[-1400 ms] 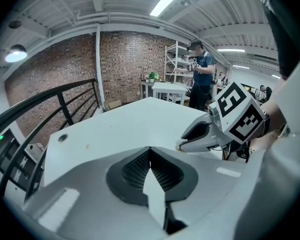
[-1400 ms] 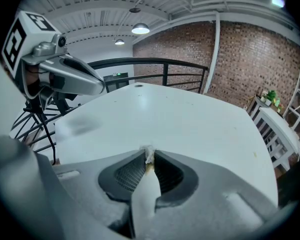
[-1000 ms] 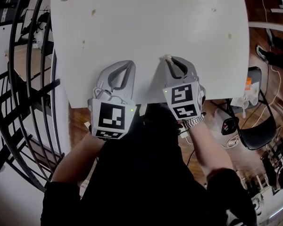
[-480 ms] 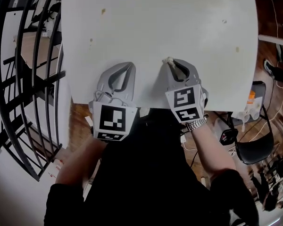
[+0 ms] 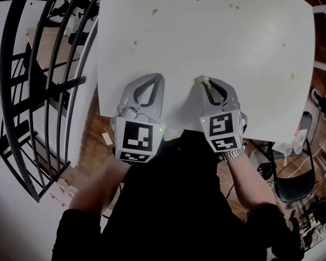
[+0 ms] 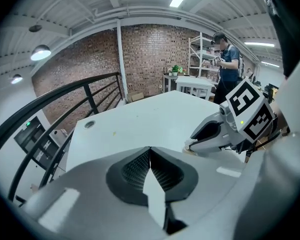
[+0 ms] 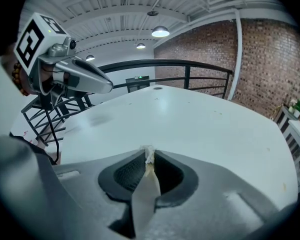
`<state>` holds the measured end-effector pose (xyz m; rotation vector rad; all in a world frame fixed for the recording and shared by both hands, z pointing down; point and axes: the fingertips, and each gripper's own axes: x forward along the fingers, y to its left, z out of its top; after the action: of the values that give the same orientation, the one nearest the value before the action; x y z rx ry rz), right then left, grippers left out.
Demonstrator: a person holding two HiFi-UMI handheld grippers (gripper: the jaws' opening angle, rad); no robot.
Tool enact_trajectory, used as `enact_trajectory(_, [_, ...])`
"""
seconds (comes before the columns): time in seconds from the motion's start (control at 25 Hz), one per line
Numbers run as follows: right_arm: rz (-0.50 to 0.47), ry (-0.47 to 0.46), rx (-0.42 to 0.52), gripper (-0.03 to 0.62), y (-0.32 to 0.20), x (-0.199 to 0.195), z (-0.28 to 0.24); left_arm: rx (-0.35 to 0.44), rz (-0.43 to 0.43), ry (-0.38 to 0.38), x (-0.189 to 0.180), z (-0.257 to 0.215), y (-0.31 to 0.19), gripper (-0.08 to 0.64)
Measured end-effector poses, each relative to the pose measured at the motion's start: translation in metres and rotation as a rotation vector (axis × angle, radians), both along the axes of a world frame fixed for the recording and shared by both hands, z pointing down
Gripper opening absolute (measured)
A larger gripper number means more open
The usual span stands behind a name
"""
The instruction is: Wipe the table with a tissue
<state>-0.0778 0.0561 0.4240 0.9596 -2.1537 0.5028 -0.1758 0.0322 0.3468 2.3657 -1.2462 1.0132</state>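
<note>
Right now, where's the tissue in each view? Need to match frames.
Head view: tissue just right of centre, pinched at the tip of the right tongs.
Left gripper view: tissue right of centre, at the tip of the right tongs.
Right gripper view: tissue low centre, clamped between that gripper's own tongs.
Shared landmark: the white table.

Grey left gripper (image 5: 158,76) and right gripper (image 5: 202,81) carry black-and-white marker cubes (image 5: 137,138); black sleeves (image 5: 76,234).
</note>
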Motion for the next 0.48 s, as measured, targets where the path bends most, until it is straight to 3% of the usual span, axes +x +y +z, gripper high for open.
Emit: enact_trajectory(0.48, [0.032,0.030,0.021,0.044,-0.015,-0.123,-0.012,-0.029,0.085,0.065,-0.101,0.013,-0.013,0.018])
